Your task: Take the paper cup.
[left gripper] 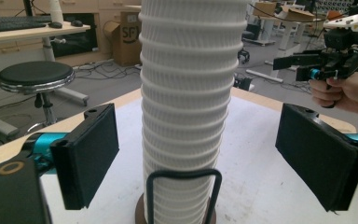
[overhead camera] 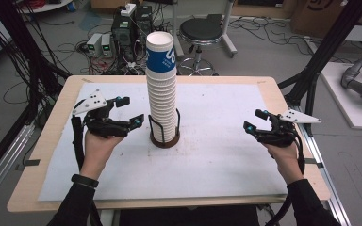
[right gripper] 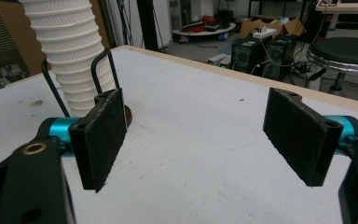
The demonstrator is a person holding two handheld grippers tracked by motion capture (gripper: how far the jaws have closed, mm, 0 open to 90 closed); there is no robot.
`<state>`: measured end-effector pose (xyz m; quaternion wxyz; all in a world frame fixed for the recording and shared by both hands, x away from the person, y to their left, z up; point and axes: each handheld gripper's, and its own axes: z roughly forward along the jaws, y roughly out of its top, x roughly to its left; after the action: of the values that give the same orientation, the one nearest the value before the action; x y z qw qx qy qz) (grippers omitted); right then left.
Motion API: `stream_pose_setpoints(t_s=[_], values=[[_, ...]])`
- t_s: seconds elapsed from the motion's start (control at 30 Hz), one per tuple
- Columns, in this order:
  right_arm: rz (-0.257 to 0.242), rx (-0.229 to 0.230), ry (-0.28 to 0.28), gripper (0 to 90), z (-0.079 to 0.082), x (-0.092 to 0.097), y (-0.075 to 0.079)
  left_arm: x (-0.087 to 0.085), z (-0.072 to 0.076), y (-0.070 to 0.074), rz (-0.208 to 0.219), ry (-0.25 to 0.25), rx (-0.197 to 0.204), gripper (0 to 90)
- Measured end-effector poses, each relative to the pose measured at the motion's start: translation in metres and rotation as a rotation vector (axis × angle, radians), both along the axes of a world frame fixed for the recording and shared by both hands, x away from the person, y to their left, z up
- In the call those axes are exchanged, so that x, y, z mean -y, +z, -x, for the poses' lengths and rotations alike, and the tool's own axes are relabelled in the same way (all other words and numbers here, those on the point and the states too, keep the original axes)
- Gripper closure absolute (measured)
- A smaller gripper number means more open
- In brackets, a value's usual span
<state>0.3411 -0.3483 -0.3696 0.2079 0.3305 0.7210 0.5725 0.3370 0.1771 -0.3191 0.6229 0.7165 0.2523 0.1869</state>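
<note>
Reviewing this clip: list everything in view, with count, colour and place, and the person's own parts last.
paper cup stack: one tall stack, white ribbed, top cup with a blue band, table centre.
cup holder: one, black wire on a round brown base, around the stack's foot.
table mat: one, white, covering the wooden table.
stool: one, black seat, chrome leg, on the floor beyond the table.
computer boxes: several, black and grey, floor behind the table.
left gripper: one, black with blue tips, jaws open, left of the stack.
right gripper: one, black, jaws open and empty, at the right.
</note>
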Motion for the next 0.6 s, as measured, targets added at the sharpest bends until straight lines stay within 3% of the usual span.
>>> stream_pose_setpoints(t_s=[0.2, 0.6], values=[[-0.001, 0.003, 0.001, 22.0, 0.0, -0.001, 0.001, 0.009, -0.006, 0.016, -0.017, -0.014, 0.017, 8.2], [-0.005, 0.003, 0.006, 22.0, 0.001, -0.002, 0.002, 0.022, -0.018, 0.036, 0.004, -0.024, 0.035, 6.7]])
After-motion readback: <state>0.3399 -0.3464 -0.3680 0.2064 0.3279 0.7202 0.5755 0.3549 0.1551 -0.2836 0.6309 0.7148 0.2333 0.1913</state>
